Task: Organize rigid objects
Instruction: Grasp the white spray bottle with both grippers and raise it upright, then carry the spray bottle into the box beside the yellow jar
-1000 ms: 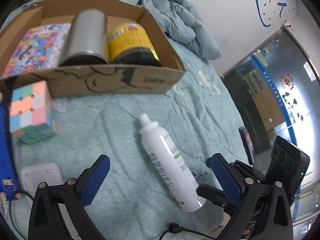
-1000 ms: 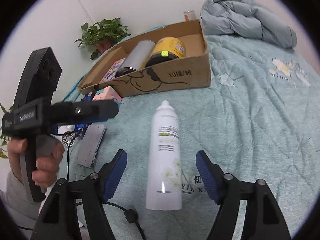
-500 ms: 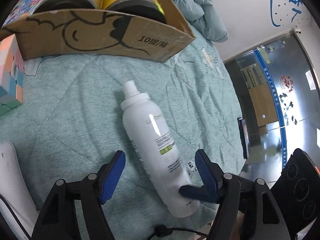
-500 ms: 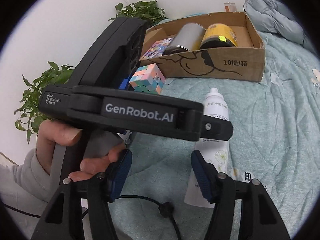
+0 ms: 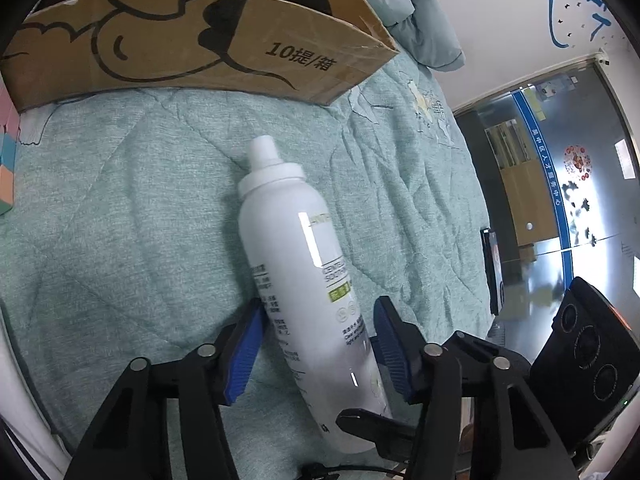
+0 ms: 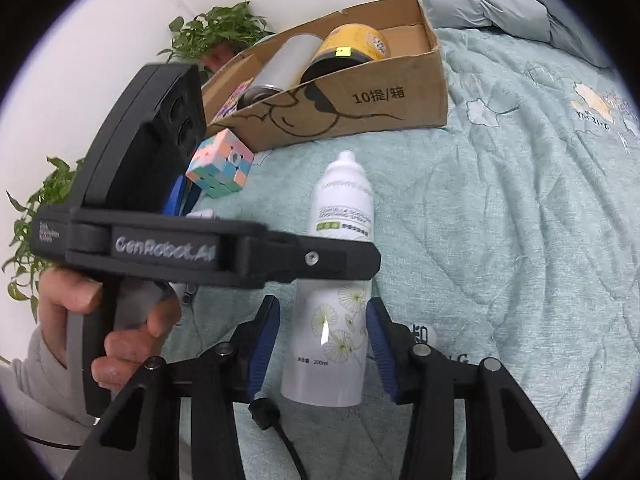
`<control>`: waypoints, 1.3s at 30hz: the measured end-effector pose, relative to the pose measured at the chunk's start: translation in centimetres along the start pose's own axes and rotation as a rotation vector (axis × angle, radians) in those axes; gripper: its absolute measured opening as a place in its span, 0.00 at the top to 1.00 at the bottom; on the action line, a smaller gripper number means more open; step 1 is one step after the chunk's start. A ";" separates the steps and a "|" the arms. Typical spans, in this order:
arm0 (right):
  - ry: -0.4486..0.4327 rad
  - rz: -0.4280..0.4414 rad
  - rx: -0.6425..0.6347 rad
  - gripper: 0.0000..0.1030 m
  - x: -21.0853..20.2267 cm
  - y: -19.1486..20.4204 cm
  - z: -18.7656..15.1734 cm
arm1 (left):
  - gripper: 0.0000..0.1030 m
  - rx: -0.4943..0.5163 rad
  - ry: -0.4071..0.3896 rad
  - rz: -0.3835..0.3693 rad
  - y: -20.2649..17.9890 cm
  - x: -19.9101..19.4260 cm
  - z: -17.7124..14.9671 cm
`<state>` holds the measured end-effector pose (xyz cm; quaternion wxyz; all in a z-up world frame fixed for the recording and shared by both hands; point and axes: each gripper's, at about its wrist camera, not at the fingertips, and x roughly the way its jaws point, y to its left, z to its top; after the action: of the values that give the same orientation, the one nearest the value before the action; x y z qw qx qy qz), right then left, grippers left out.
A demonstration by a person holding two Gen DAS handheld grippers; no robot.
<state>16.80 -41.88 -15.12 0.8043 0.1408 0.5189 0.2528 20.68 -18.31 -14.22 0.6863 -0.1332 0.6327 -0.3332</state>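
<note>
I see the green quilt (image 6: 500, 220) spread under everything. Far side: cardboard box (image 6: 384, 96), yellow jar (image 6: 356, 42) and silver can (image 6: 280, 64) inside. Colour cube (image 6: 220, 168) near its left corner. White spray bottle (image 5: 304, 272) lies mid-quilt, cap toward the box. Left gripper (image 5: 316, 340) and right gripper (image 6: 322, 344) both straddle it, jaws closing, pads not yet pressing. Left gripper body crosses my right view.
</note>
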 end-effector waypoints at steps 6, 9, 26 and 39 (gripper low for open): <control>0.024 0.000 -0.002 0.57 1.9 1.2 0.9 | 0.57 -0.003 -0.022 0.001 0.9 -0.5 0.3; 0.026 0.001 0.026 0.57 2.4 1.0 1.4 | 0.57 -0.011 -0.026 -0.002 1.2 -0.5 0.5; -0.002 -0.050 0.025 0.55 2.7 2.2 3.3 | 0.58 0.010 -0.115 -0.015 0.3 -3.6 0.7; -0.161 -0.023 -0.052 0.57 -1.0 3.6 8.1 | 0.60 0.140 -0.319 0.062 -3.8 -10.5 3.1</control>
<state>22.88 -39.14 -9.13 0.8496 0.1340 0.4475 0.2450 22.76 -15.30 -3.22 0.7955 -0.1165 0.4949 -0.3298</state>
